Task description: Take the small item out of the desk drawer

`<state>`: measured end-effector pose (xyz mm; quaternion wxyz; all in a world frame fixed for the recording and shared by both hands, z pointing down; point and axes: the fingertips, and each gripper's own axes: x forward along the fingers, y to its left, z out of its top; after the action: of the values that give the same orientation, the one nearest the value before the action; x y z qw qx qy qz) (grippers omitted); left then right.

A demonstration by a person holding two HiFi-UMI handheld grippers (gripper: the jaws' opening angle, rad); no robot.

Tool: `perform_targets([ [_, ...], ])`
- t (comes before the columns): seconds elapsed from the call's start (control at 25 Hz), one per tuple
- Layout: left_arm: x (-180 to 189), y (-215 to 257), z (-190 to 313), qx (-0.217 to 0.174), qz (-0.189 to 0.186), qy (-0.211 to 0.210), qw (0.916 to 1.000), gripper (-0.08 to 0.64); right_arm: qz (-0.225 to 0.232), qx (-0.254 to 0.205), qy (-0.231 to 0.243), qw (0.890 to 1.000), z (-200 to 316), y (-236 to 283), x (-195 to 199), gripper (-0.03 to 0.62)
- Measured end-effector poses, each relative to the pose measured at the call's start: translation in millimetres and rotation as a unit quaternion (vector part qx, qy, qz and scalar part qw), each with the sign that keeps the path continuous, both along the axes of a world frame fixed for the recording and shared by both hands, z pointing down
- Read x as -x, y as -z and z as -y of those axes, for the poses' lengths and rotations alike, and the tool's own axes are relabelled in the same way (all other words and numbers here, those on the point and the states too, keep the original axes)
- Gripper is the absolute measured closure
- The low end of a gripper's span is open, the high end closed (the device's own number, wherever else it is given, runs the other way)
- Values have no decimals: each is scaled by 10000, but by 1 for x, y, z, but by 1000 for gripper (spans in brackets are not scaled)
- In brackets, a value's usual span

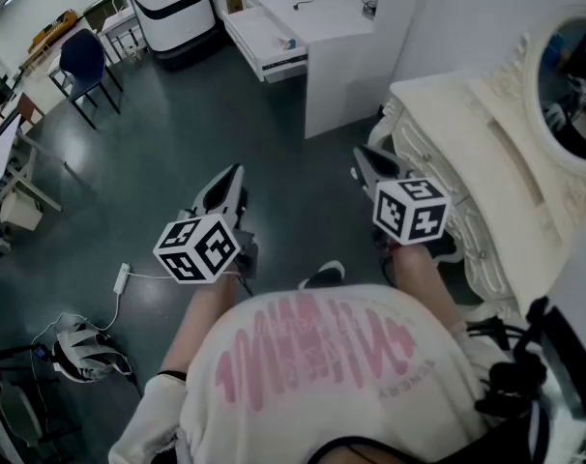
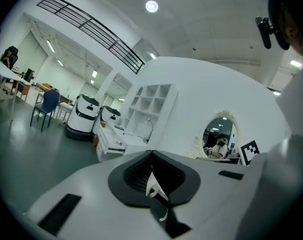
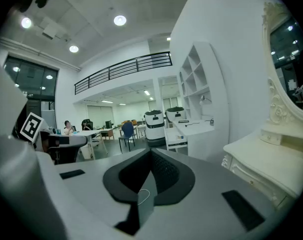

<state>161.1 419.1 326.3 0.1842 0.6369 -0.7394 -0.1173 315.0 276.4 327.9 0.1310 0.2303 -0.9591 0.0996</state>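
Vanity (image 1: pixel 448 114) at right, its mirror (image 1: pixel 569 85) above. White desk (image 1: pixel 332 27) far across the floor, drawer (image 1: pixel 259 42) pulled open. Left gripper (image 1: pixel 233 177): jaws fully together, empty, over bare floor. Right gripper (image 1: pixel 363 159): jaws together too, nothing held, just beside the vanity front. Both well apart from the desk. Small item (image 1: pixel 289 42) lies in the drawer, right end; too small to identify.
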Motion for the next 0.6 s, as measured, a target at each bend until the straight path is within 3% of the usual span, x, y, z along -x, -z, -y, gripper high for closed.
perform_targets([
  [0.6,4,-18,-5,80,-97,69,9999,531,174,420,-92,9989,-1,-18,1,575],
])
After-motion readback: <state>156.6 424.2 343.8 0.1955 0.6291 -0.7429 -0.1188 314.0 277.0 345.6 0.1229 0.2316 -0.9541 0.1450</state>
